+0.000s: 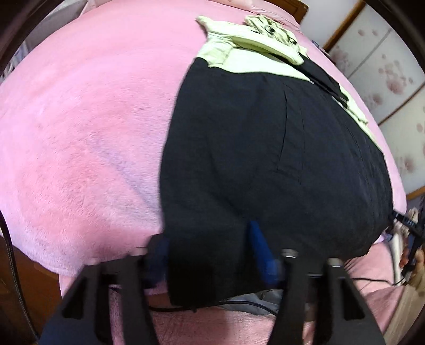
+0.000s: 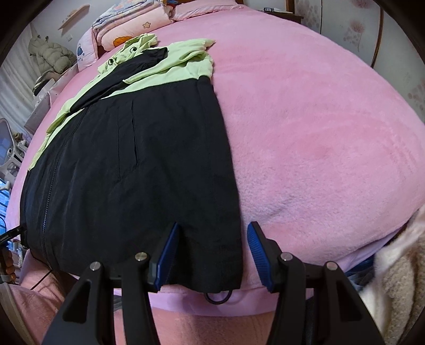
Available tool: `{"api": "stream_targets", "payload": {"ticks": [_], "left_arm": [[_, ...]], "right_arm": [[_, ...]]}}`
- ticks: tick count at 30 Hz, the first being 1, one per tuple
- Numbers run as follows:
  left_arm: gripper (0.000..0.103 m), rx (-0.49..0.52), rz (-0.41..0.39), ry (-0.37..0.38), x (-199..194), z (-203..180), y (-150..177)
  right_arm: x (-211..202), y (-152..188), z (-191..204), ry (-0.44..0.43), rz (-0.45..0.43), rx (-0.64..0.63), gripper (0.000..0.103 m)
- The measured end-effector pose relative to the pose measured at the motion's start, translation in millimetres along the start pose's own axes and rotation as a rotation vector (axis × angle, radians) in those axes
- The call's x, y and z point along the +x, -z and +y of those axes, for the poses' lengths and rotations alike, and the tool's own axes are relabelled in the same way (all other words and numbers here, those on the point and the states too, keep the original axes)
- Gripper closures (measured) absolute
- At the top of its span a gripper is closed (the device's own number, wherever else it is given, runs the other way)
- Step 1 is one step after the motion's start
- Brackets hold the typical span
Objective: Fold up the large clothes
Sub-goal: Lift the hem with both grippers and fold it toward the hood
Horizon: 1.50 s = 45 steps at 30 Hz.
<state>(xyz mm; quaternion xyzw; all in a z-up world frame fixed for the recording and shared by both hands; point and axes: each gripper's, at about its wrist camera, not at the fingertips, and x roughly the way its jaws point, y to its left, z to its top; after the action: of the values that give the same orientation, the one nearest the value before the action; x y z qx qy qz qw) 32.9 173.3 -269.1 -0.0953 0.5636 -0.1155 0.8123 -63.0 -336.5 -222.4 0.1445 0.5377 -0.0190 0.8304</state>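
A black jacket with light green shoulders and hood [image 1: 265, 159] lies flat on a pink fleece bed [image 1: 79, 132]; its hem is at the near edge. It also shows in the right wrist view [image 2: 132, 164]. My left gripper [image 1: 209, 252] is open, its fingers [image 1: 261, 249] straddling the hem's left corner; the left finger is blurred. My right gripper [image 2: 212, 249] is open, its blue pads [image 2: 170, 246] astride the hem's right corner. Neither is closed on the cloth.
The pink bed [image 2: 318, 132] spreads wide to the right of the jacket. Folded quilts and pillows [image 2: 127, 24] are stacked at the head. A drawcord loop [image 2: 217, 294] hangs below the hem. A chair and clutter [image 2: 10, 148] stand beside the bed.
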Motion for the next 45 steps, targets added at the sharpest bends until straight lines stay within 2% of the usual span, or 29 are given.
{"api": "stream_targets", "payload": {"ticks": [1,2,3,4,5,8,13,17,21,26,30,34,37,38,41,45], "left_arm": [[0.085,-0.016,0.0,-0.005,-1.4,2.6,-0.2],[0.091,-0.031,0.005,0.002,-2.6,4.3,-0.6],[0.094,-0.04,0.002,0.007,-4.2,5.0,-0.5],[0.095,-0.046,-0.001,-0.001,-6.0,5.1,0.0],[0.096,-0.047,-0.005,-0.012,-8.1,3.3,0.4],[0.099,-0.06,-0.026,-0.039,-16.7,0.1,0.2],[0.1,-0.147,-0.055,0.012,-41.2,9.4,-7.8],[0.1,-0.199,-0.123,0.077,-69.6,9.0,-21.6],[0.1,-0.298,-0.19,0.174,-89.8,5.0,-42.7],[0.101,-0.427,-0.282,0.262,-109.5,9.1,-80.0],[0.101,-0.471,-0.339,0.259,-120.2,13.2,-121.1],[0.103,-0.479,-0.414,0.229,-127.8,16.1,-175.7],[0.103,-0.453,-0.44,0.197,-121.3,11.7,-229.5],[0.103,-0.443,-0.447,0.159,-113.7,9.4,-251.4],[0.103,-0.436,-0.422,0.118,-82.5,7.0,-290.4],[0.103,-0.36,-0.378,0.09,-44.9,1.8,-312.5]], "right_arm": [[1.3,0.2,-0.1,-0.011,0.006,0.002,0.049],[2.2,0.2,0.1,-0.019,0.011,0.001,0.054],[1.6,0.2,0.4,-0.024,0.01,0.0,0.068],[0.4,0.2,0.5,-0.041,0.011,-0.002,0.077],[-1.5,0.0,0.8,-0.053,0.01,0.001,0.083],[-12.6,-0.2,7.4,-0.051,-0.01,-0.029,0.089],[-39.0,-8.2,13.7,-0.074,-0.07,-0.036,0.092],[-65.9,-22.4,18.2,-0.139,-0.145,-0.013,0.093],[-91.3,-45.8,22.4,-0.229,-0.233,0.025,0.095],[-120.0,-91.6,32.8,-0.299,-0.35,0.041,0.097],[-130.1,-143.1,39.7,-0.315,-0.412,0.053,0.097],[-121.1,-206.5,47.9,-0.307,-0.426,0.056,0.097],[-99.2,-254.6,61.6,-0.293,-0.412,0.042,0.097],[-90.7,-266.0,65.8,-0.281,-0.41,0.037,0.097],[-46.4,-305.9,77.6,-0.227,-0.368,0.064,0.097],[13.7,-337.8,80.9,-0.153,-0.313,0.127,0.097]]}}
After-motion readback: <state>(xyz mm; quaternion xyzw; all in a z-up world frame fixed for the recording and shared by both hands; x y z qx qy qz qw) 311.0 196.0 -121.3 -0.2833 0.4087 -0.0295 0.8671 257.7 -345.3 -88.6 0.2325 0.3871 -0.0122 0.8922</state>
